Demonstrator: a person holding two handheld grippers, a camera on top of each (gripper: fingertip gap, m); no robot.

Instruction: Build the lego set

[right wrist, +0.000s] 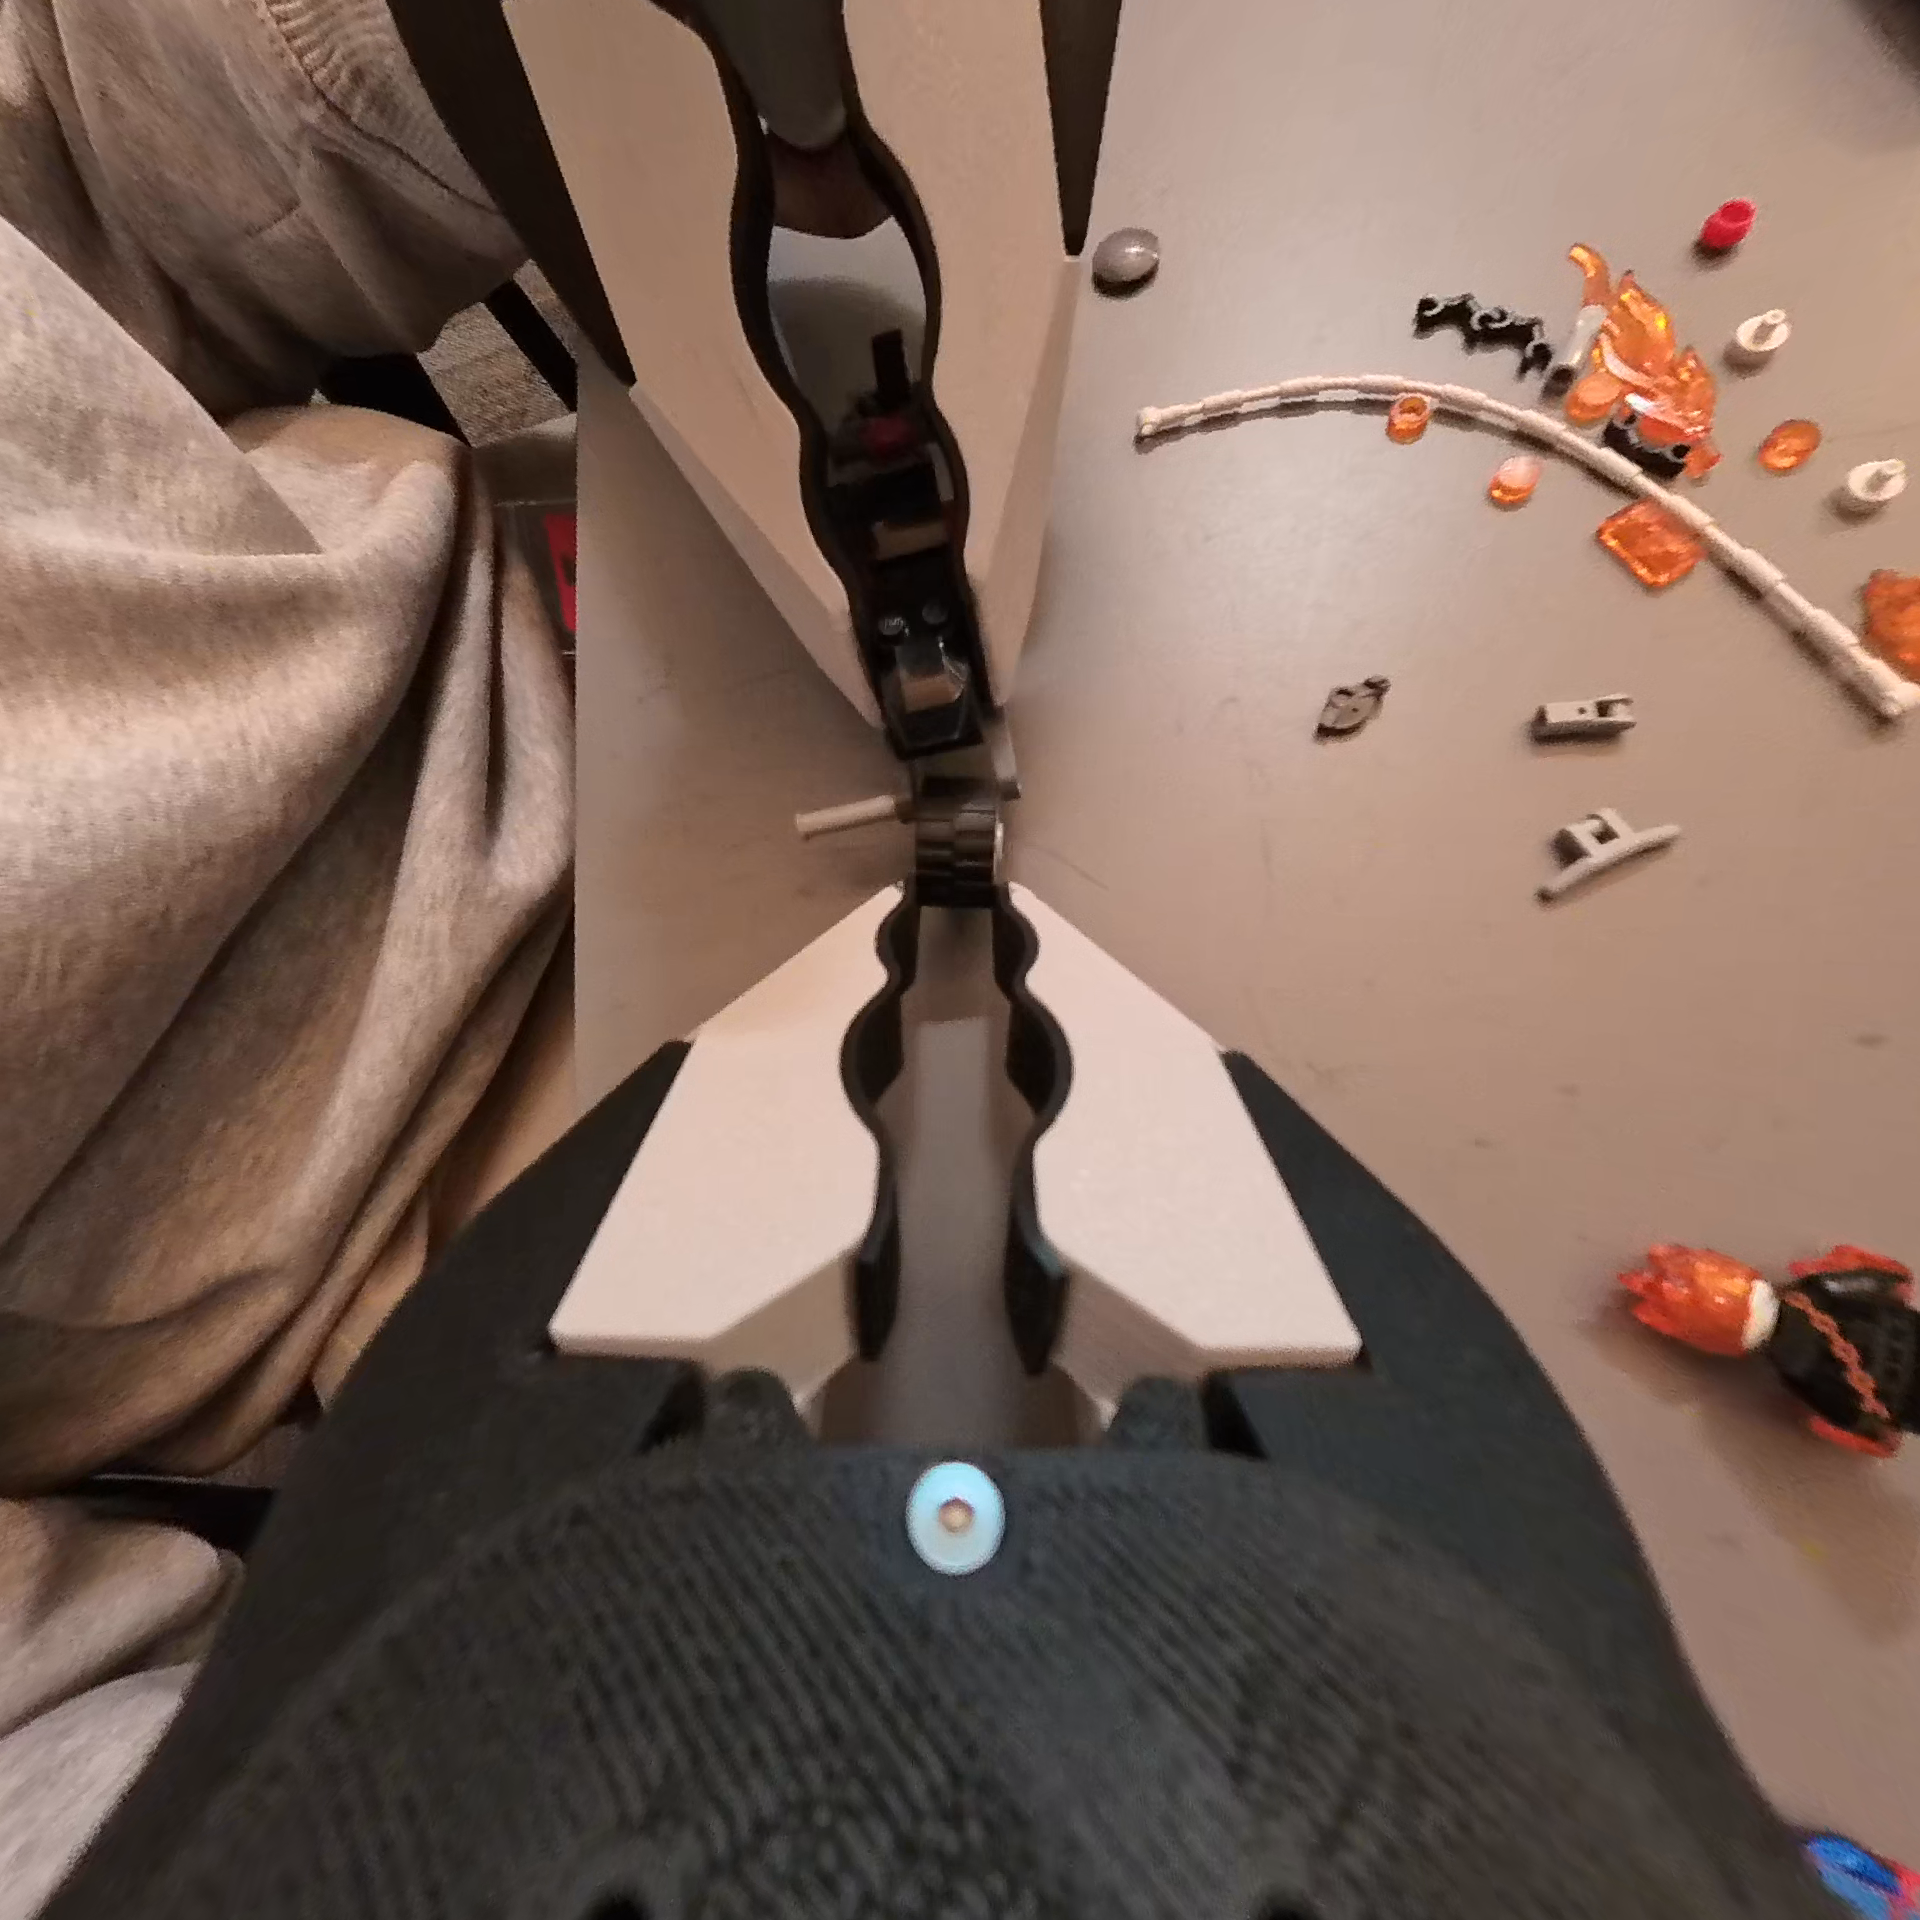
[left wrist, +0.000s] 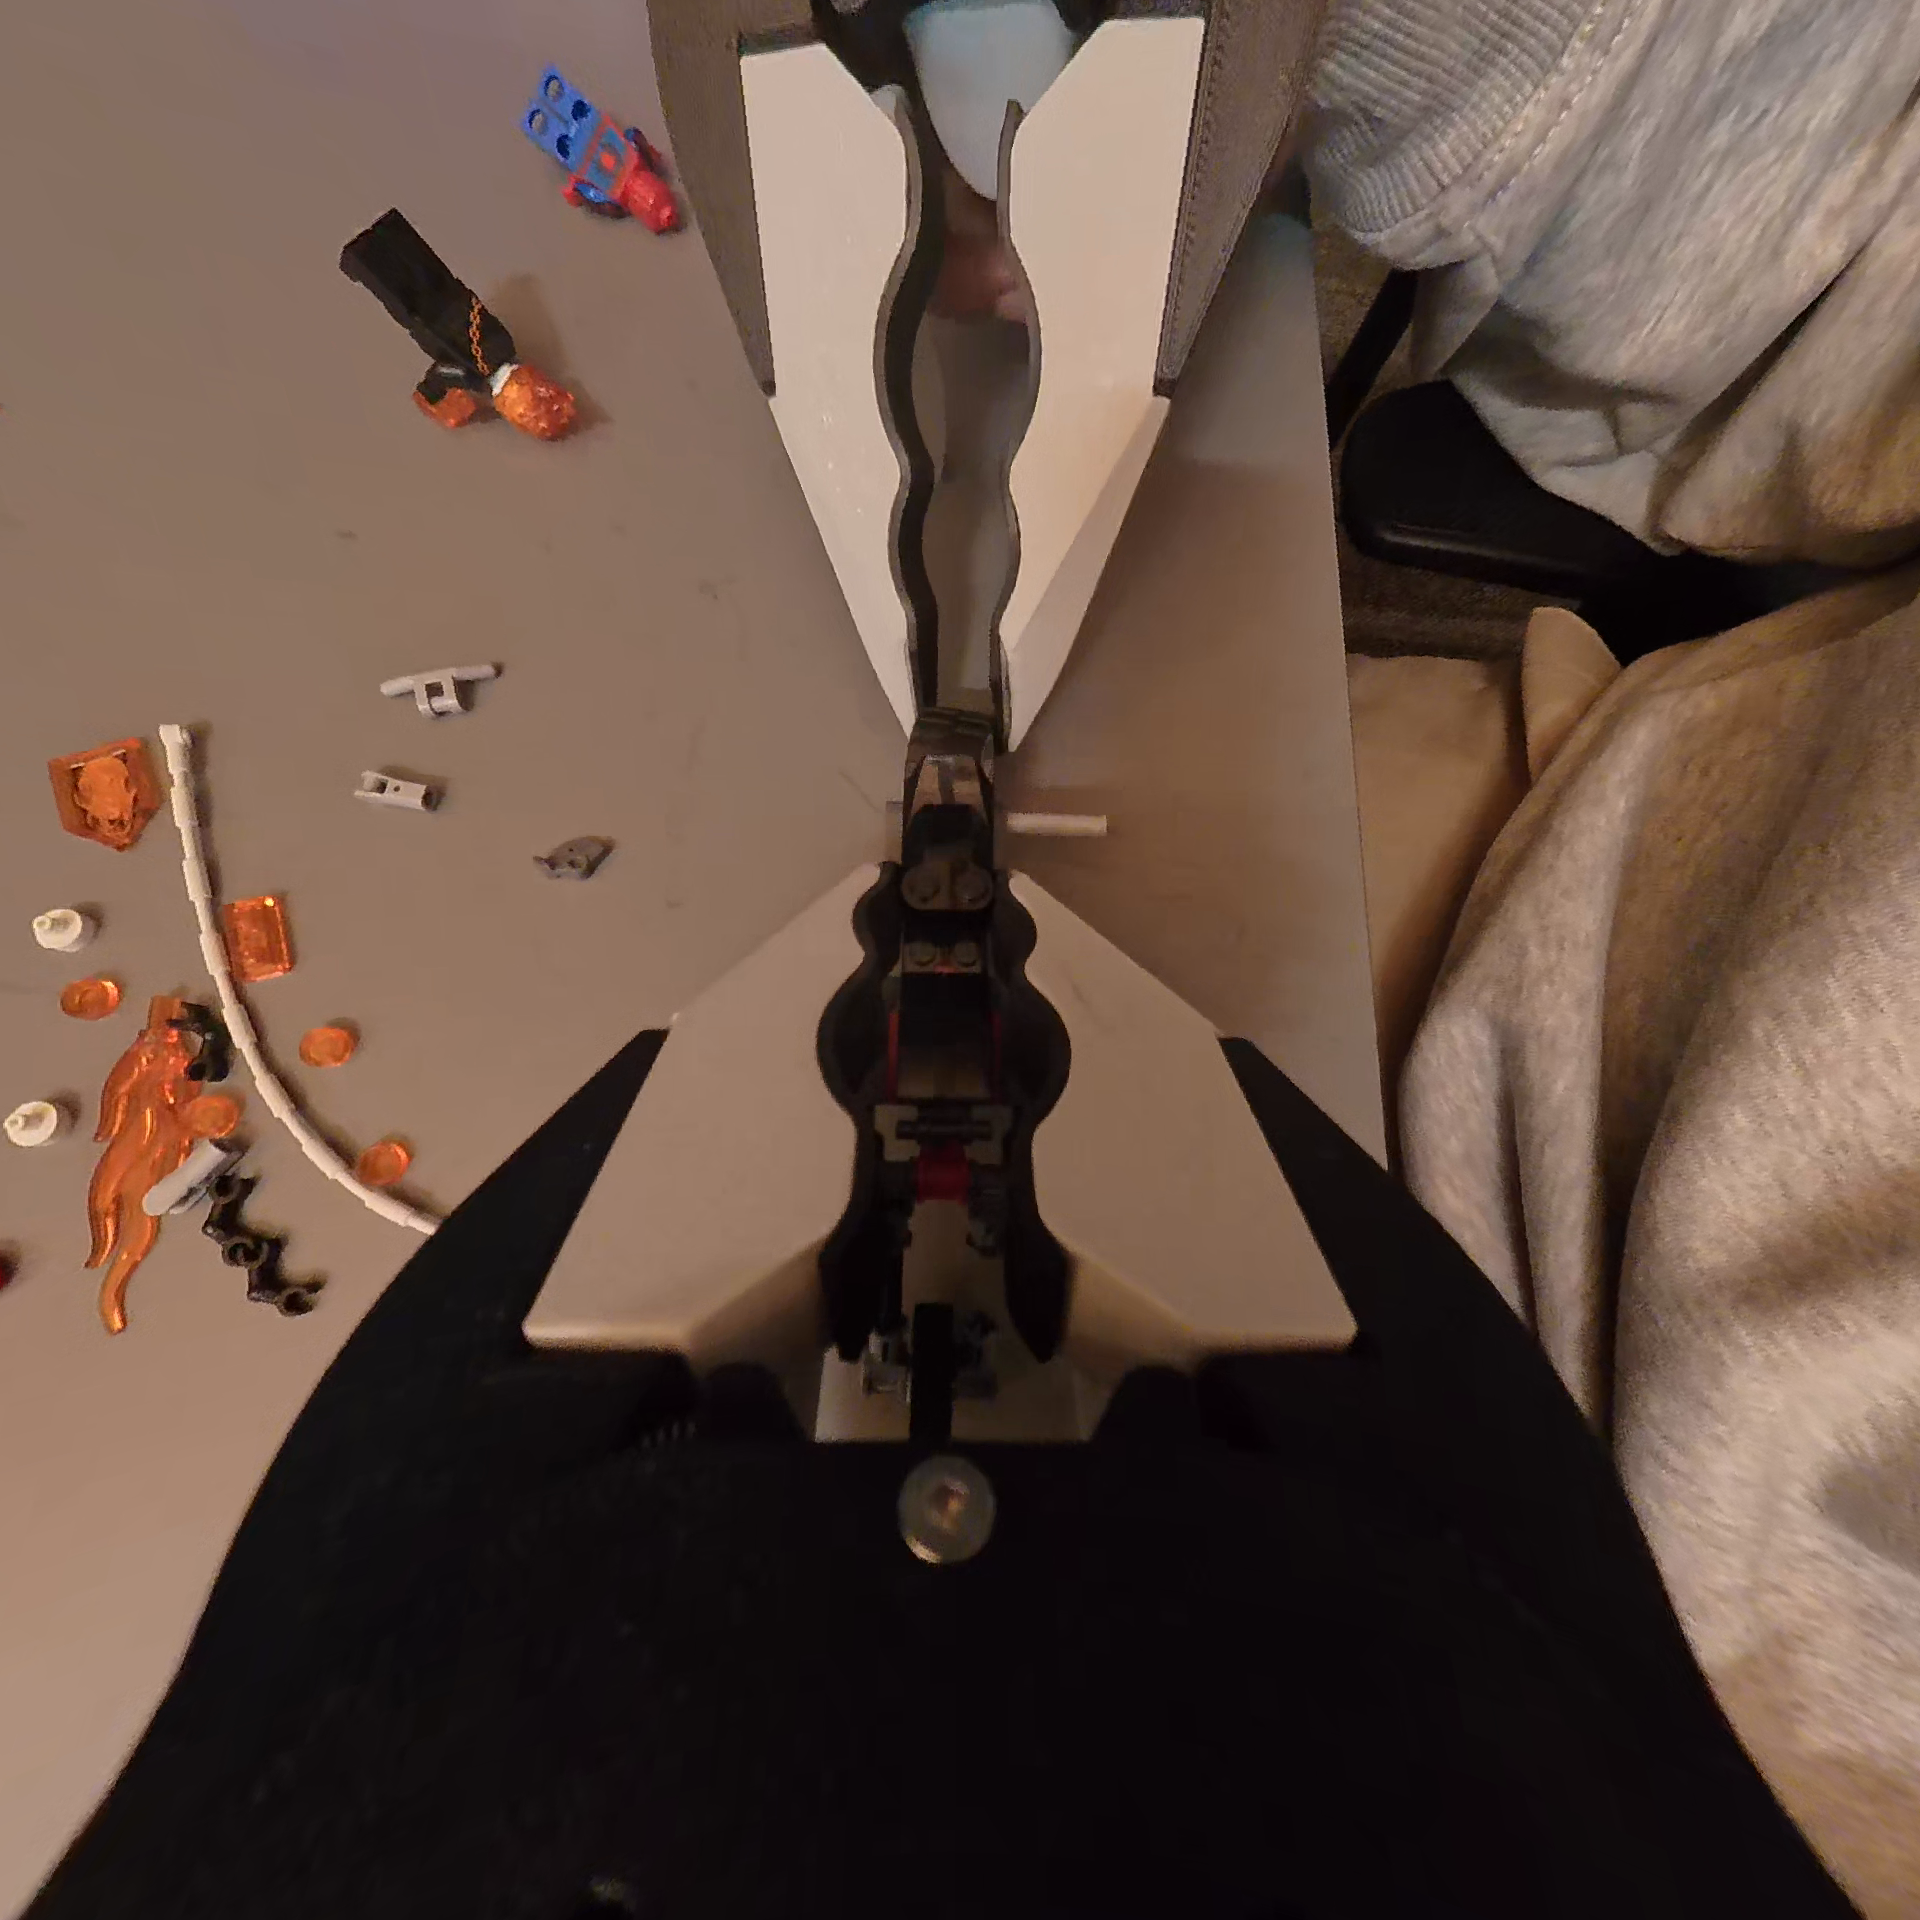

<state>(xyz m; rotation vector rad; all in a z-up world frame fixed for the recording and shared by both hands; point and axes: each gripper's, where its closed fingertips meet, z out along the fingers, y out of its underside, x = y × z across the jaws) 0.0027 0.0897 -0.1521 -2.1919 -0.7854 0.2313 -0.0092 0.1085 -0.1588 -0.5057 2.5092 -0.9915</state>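
Gripping: left gripper (left wrist: 948, 894) jaws on black assembly (left wrist: 940, 1039), right gripper (right wrist: 956, 904) jaws on dark piece (right wrist: 956, 847).

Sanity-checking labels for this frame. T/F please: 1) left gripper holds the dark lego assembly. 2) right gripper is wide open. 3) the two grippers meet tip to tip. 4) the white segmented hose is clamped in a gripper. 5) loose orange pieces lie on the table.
1) True: the left gripper is shut on the dark lego assembly.
2) False: the right gripper grips a small dark part.
3) True.
4) False: the white segmented hose lies on the table.
5) True: orange pieces.
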